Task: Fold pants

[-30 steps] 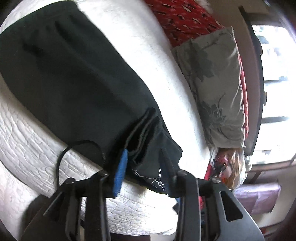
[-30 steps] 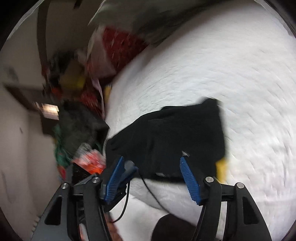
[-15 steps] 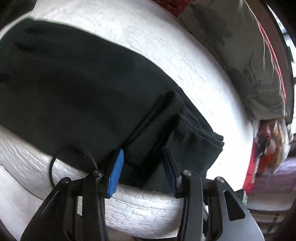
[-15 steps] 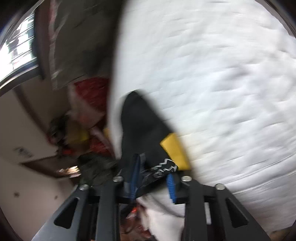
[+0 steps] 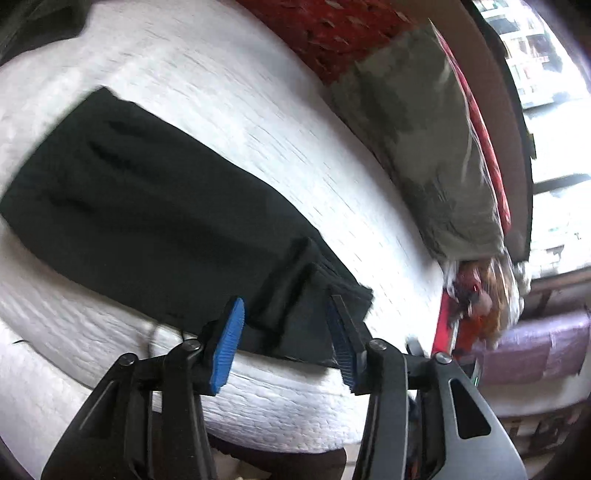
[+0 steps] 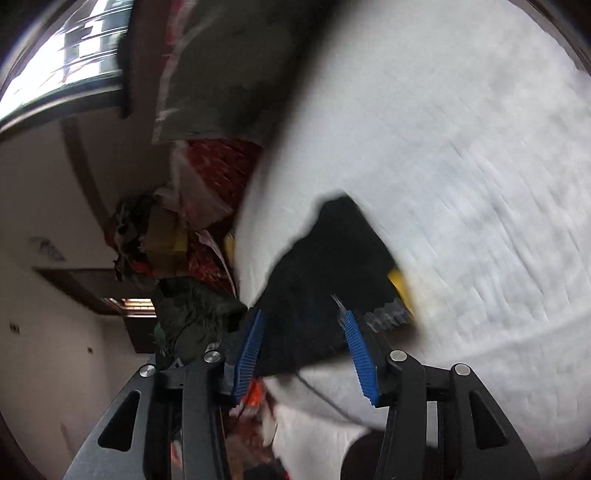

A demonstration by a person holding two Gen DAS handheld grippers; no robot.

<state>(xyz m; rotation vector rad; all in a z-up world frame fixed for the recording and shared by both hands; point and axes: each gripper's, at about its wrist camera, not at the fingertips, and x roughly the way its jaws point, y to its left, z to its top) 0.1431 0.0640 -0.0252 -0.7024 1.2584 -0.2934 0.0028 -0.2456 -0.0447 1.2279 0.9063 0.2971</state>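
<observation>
Black pants (image 5: pixel 147 218) lie flat on a white quilted bed (image 5: pixel 295 122), stretched from upper left to lower right in the left wrist view. Their bunched leg ends (image 5: pixel 310 295) lie just ahead of my left gripper (image 5: pixel 286 339), which is open with fabric between the blue pads, not clamped. In the right wrist view the same pants end (image 6: pixel 332 280) shows a yellow patch (image 6: pixel 400 284) and lies on the bed edge. My right gripper (image 6: pixel 304 349) is open, its pads on either side of the fabric.
A grey patterned pillow (image 5: pixel 424 147) and a red patterned cover (image 5: pixel 332 33) lie along the bed's far side. Beyond the bed edge stand cluttered bags and boxes (image 6: pixel 166 243), a dark green cloth heap (image 6: pixel 192 314) and a window (image 5: pixel 554 110).
The right gripper was nearly shut on the pants end half a second ago and has now opened. The left gripper has opened wider and pulled back slightly. Both views are motion-blurred.
</observation>
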